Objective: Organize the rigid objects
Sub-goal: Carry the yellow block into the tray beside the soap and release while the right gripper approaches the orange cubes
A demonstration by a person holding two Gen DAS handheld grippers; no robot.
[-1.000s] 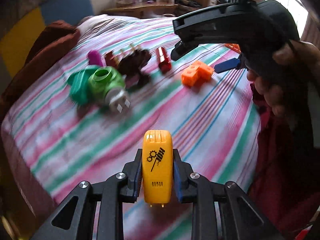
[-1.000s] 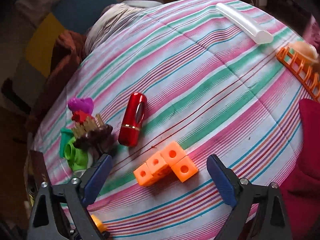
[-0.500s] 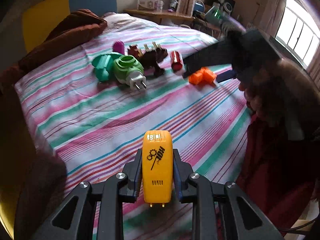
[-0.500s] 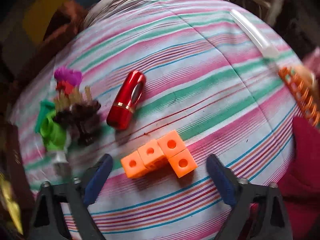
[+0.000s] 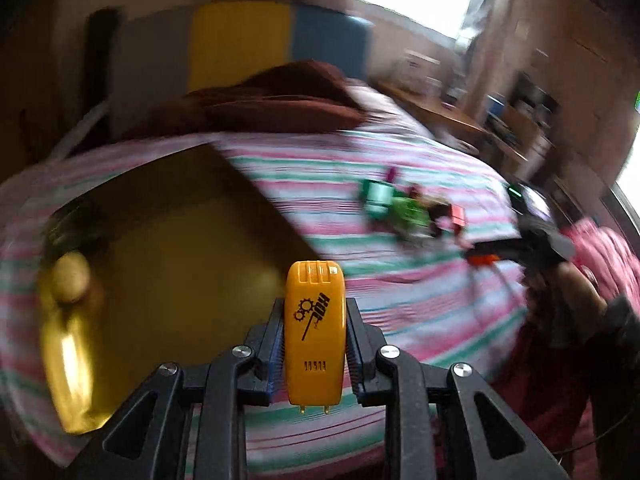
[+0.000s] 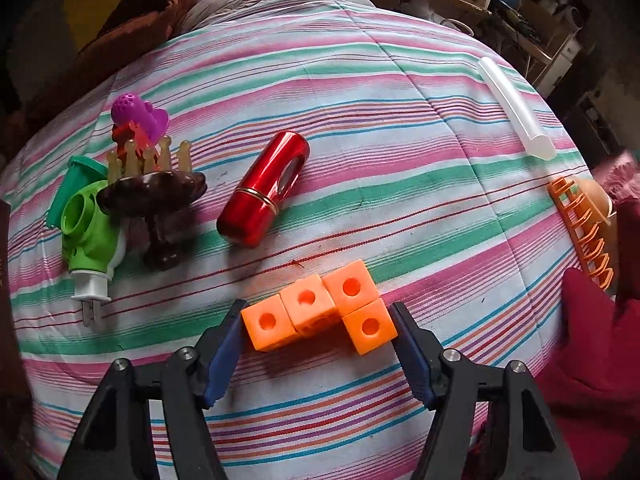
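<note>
My left gripper point(image 5: 314, 332) is shut on a yellow plastic piece point(image 5: 314, 320) with a black gear logo, held above the striped bed near a yellow tray point(image 5: 168, 272). My right gripper point(image 6: 318, 330) is around the orange linked cubes point(image 6: 320, 312), its blue pads at both ends; the jaws look to touch the cubes. A red lipstick-like case point(image 6: 264, 190), a green plug point(image 6: 88, 236), a brown comb-like toy point(image 6: 156, 192), a teal cup point(image 6: 70, 184) and a purple piece point(image 6: 138, 114) lie to the left on the bed.
A white tube point(image 6: 514, 108) lies at the far right of the bed, an orange rack point(image 6: 580, 232) at the right edge. A brown blanket point(image 5: 256, 100) lies at the headboard. A round yellowish object point(image 5: 70, 278) sits in the tray. A desk point(image 5: 440, 108) stands behind.
My left gripper swung left with the yellow piece; the yellow tray came into view. My right gripper moved down and closed in around the orange cubes.
</note>
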